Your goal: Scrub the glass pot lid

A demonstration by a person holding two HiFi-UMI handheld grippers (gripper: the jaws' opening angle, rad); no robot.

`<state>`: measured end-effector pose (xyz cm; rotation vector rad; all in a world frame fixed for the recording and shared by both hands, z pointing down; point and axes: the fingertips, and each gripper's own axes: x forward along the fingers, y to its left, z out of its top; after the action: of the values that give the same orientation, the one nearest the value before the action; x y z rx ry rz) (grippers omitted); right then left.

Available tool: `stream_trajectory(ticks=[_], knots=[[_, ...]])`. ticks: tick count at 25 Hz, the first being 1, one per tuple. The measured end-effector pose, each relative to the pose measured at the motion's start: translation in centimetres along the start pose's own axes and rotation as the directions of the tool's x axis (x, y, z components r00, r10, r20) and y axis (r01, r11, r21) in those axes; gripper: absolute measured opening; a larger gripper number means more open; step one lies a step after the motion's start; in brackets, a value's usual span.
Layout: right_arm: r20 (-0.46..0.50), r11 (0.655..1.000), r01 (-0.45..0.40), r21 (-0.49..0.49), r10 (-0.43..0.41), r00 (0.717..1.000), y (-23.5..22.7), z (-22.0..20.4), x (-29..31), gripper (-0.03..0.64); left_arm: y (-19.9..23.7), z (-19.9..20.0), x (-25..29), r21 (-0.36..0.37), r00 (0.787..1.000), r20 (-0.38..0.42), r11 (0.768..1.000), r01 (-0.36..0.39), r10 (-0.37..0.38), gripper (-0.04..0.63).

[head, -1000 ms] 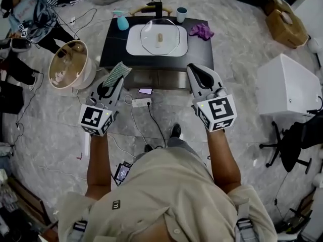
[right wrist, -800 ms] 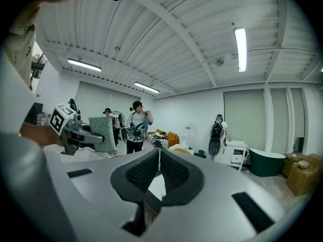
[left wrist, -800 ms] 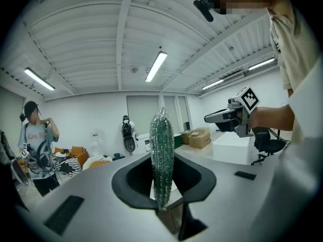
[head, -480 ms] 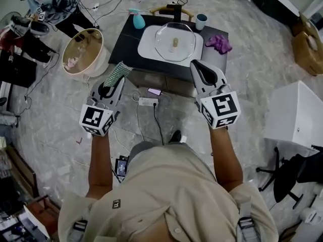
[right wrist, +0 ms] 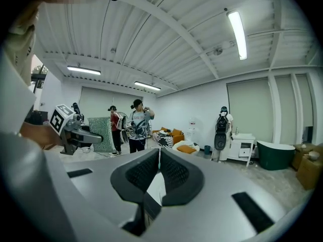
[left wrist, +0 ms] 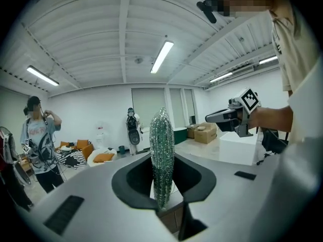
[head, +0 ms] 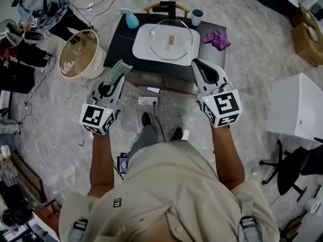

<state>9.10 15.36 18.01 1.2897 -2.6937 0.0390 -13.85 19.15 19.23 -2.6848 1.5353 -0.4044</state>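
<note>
Black-and-white square marker on each gripper's cube. Small emblem on the shirt back (head: 116,203), too small to read.

Left gripper (head: 114,80) clenched on the lower end of a green scrub pad (head: 117,71), with the pad upright between the jaws in the left gripper view. Right gripper (head: 197,63) closed on nothing, ribbed pads pressed together. Both held in the air at the near edge of the black table (head: 118,44), well apart from each other.

Glass pot lid (head: 179,37), pale knob in its middle, lying in the white basin (head: 140,45) on that table, apart from both grippers.

Behind the basin:
- 1 teal spray bottle (head: 131,19) at the left
- 1 black tap (head: 169,7) in the middle
- 1 teal cup (head: 197,17) at the right, contents not visible

Purple cloth (head: 216,39) just right of the basin.

On the floor left of the table, 1 round beige tub (head: 99,63) holding small items too blurred to name.
</note>
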Motion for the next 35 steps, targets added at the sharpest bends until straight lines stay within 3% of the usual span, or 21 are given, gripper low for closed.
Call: stream_trajectory(ticks=[7, 21, 30, 35], knots=[[-0.035, 0.989, 0.149, -0.008, -0.150, 0.988, -3.2, 0.0, 1.2, 0.028, 2.4, -0.1, 5.8, 0.002, 0.991, 0.037, 0.991, 0.131, -0.131, 0.087], [-0.081, 0.947, 0.318, -0.048, -0.321, 0.944, 0.1, 3.1, 10.4, 0.028, 15.5, -0.2, 10.7, 0.030, 0.959, 0.078, 0.962, 0.271, -0.272, 0.087], [-0.112, 0.925, 0.369, -0.091, -0.378, 0.919, 1.5, 3.7, 12.5, 0.028, 19.1, -0.6, 12.2, 0.021, 0.945, 0.113, 0.952, 0.305, -0.306, 0.087], [-0.133, 0.929, 0.359, -0.091, -0.368, 0.920, 0.7, 3.0, 14.1, 0.028, 20.4, -1.7, 13.1, -0.003, 0.952, 0.104, 0.957, 0.289, -0.287, 0.087]])
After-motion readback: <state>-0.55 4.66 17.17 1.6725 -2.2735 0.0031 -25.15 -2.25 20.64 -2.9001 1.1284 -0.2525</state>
